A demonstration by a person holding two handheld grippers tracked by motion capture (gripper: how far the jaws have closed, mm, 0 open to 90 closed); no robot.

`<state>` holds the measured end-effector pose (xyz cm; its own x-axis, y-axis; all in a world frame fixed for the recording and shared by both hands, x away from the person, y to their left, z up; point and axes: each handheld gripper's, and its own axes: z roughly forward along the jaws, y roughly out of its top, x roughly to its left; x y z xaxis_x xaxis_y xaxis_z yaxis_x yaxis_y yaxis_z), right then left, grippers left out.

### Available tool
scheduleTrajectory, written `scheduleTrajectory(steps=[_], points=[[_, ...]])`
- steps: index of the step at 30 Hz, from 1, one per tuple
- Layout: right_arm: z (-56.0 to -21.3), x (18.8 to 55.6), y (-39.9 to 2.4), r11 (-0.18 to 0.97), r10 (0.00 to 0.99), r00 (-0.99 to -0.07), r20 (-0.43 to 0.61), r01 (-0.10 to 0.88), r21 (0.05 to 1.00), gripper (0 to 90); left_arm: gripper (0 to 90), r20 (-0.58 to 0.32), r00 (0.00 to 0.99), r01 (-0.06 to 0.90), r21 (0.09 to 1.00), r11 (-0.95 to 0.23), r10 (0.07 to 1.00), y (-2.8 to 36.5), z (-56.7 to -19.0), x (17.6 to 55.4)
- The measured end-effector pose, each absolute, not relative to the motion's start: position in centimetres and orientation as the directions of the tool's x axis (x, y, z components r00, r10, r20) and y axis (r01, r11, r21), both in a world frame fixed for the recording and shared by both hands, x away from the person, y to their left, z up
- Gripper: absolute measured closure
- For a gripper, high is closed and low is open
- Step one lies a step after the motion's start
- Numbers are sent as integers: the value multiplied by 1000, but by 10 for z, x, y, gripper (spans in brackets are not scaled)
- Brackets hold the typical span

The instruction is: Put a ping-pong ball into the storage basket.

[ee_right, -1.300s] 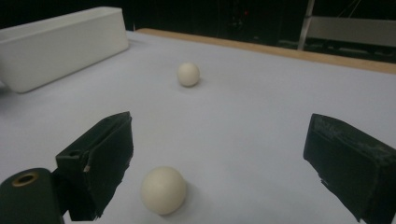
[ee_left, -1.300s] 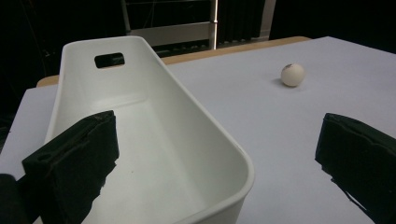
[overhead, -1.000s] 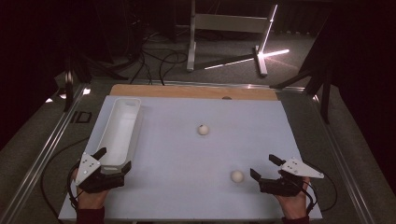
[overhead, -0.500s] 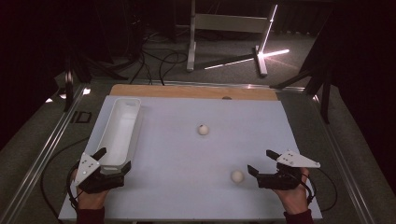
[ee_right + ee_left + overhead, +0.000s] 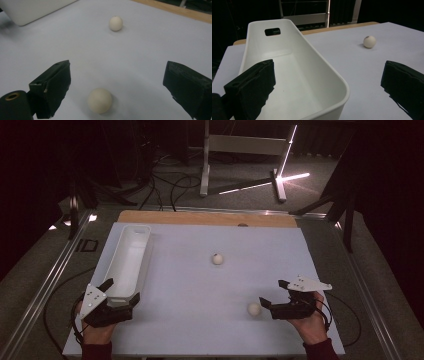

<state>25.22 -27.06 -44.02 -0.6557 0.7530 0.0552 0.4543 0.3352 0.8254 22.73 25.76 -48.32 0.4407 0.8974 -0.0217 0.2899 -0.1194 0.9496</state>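
Black fingers point(image 5: 52, 87) of my right gripper point(image 5: 276, 293) spread wide, empty, the near ball point(image 5: 99, 100) lying between them on the white surface point(image 5: 200, 290); it is round, no long axis. My left gripper point(image 5: 118, 293) gapes across the tray point(image 5: 294, 67) corner

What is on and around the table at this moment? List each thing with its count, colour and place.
ball: 2, cream; near ball on the table just ahead of the right gripper, lying between its open jaws in the right gripper view; far ball near the table's middle.
bin: 1, white, long, empty, left side of the table, its near end between the left gripper's jaws.
table: 1, pale top with a wooden strip along the far edge.
metal stand: 1, grey, on the floor beyond the table.
left gripper: 1, black, open, at the bin's near end.
right gripper: 1, black, open, at the near ball.
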Motion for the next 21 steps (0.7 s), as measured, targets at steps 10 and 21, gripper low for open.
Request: scheduleTrajectory(steps=[10, 21], points=[[-439, 257, -266, 356, 736, -674, 65, 467, 810, 74, 0, -22, 439, 294, 948, -121, 898, 257, -484, 227], [-437, 261, -260, 413, 704, -709, 49, 464, 783, 73, 0, -17, 438, 296, 947, -126, 899, 257, -485, 228]])
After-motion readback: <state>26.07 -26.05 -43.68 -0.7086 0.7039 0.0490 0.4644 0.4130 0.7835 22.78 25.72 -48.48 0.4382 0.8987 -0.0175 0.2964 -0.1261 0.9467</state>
